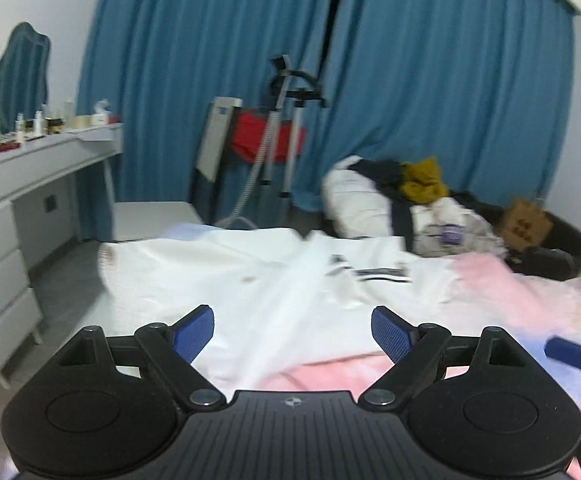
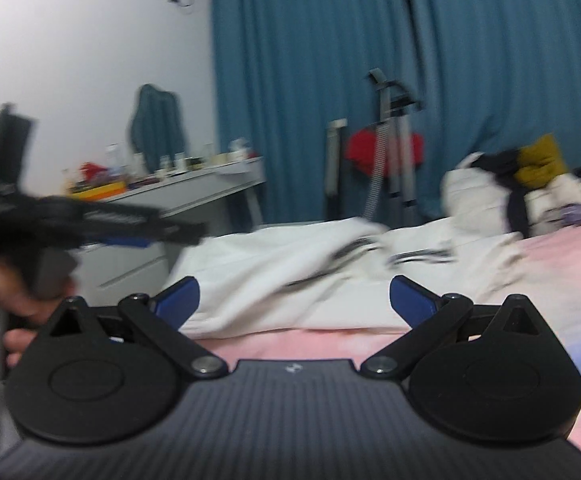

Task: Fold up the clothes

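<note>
A white garment with dark stripes [image 1: 274,280] lies spread on the pink bedspread [image 1: 530,304], wrinkled. It also shows in the right wrist view [image 2: 290,264]. My left gripper [image 1: 292,332] is open and empty, just above the garment's near edge. My right gripper [image 2: 294,300] is open and empty, above the bedspread [image 2: 550,264] in front of the garment's near hem. The left gripper shows blurred at the left of the right wrist view [image 2: 90,220], held in a hand. A blue fingertip of the right gripper shows at the right edge of the left wrist view [image 1: 570,354].
A pile of clothes [image 1: 410,196] sits at the far end of the bed. A garment steamer stand [image 1: 286,132] with a red item stands before blue curtains [image 1: 430,80]. A grey dresser [image 1: 30,184] with bottles is at the left. A cardboard box [image 1: 526,220] lies at far right.
</note>
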